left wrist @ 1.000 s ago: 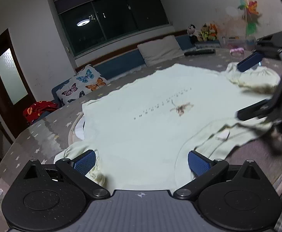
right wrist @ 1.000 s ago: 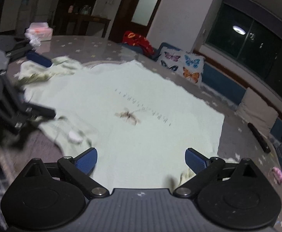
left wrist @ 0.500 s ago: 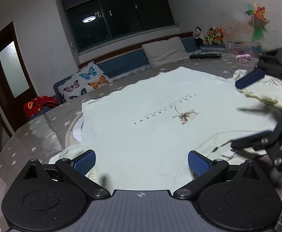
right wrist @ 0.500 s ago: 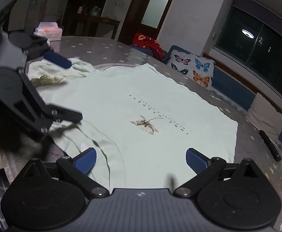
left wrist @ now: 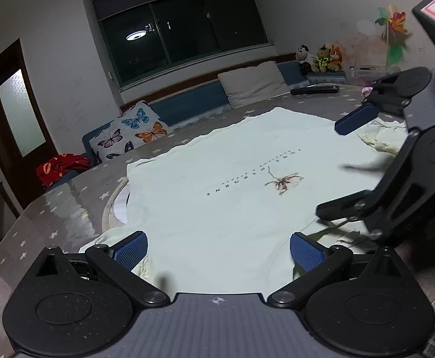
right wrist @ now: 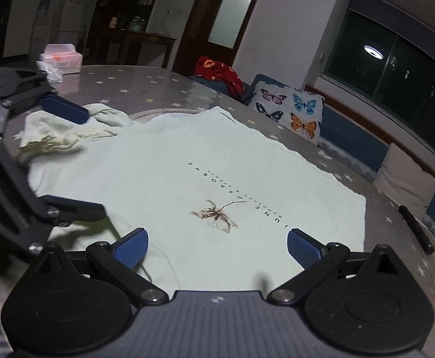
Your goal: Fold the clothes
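A pale green T-shirt [left wrist: 217, 185] with a line of print and a brown insect motif lies spread front-up on the grey star-patterned table [left wrist: 68, 208]. My left gripper [left wrist: 217, 250] hovers open over the shirt's near edge, its blue pads on either side of the cloth and holding nothing. At the right of that view my right gripper [left wrist: 351, 164] also stands open, beside a bunched sleeve [left wrist: 381, 137]. In the right wrist view the right gripper [right wrist: 217, 247] is open above the shirt [right wrist: 187, 155]. There the left gripper [right wrist: 71, 158] sits open by the other crumpled sleeve [right wrist: 68, 134].
A butterfly cushion [left wrist: 131, 134], a red cloth [left wrist: 62, 167] and a grey pillow [left wrist: 253, 80] line the bench behind the table. A black remote [left wrist: 314, 90] lies at the far edge. A pink tissue box [right wrist: 61, 62] stands on the table's far left corner.
Both grippers have lifted and drawn back slightly, still open. The collar fabric that was rucked up by the right gripper's lower finger now lies flatter.
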Demonstrator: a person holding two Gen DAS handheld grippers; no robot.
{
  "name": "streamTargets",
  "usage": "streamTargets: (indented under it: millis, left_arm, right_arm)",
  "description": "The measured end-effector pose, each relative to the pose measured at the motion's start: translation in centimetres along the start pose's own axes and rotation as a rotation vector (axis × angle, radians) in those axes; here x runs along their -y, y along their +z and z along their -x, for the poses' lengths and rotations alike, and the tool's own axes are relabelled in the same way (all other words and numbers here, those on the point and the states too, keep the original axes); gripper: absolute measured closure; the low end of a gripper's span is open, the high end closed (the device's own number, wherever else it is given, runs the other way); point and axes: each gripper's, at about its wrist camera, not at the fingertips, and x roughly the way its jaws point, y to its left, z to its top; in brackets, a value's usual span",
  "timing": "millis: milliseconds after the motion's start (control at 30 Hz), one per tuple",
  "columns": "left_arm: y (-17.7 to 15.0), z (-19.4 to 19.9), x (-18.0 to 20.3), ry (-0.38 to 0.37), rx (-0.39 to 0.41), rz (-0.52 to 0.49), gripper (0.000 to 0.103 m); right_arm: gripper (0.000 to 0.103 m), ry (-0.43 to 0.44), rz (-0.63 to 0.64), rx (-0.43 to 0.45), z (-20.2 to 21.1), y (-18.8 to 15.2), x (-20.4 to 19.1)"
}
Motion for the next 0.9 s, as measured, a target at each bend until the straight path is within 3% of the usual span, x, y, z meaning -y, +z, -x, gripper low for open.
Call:
streamTargets:
  millis: [133,233,367,533,633,733,900]
  left_arm:
    - [0.0,0.7,-0.7,-0.019,0.013,0.022,0.0]
    - [0.2,0.1,-1.1,0.008,0.003,0.04,0.0]
    - [0.2,-0.8,-1.1,0.022,-0.016,0.047,0.0]
    - [-0.4,-0.7,0.3,0.003,-0.007,-0.025,0.0]
    - [-0.7,-0.4,1.0,-0.009,0.003,-0.055,0.0]
    - [-0.5,0.0,1.0,-0.012,0.013,-0.055,0.0]
    - [0.1,0.3,0.2,-0.007,0.031,-0.016,0.0]
  right_arm:
    - [0.002,0.015,0.012,-0.007,-0.3,0.0,-0.4]
    - [0.002,0.048,0.045,-0.01,0.5,-0.3,-0.8]
    - [0.002,0.019,0.022,0.011,1.5,-0.4,-0.3]
    - [0.002,-0.057,-0.008,-0.021,1.0,-1.1,0.6]
    - [0.002,-0.039,0.002,-0.023,1.5,-1.7,0.5]
    - [0.002,-0.026,0.014,-0.007,2.8,-2.1,0.3]
    - [0.001,-0.101,-0.035,-0.013,4.4,-3.0,1.4]
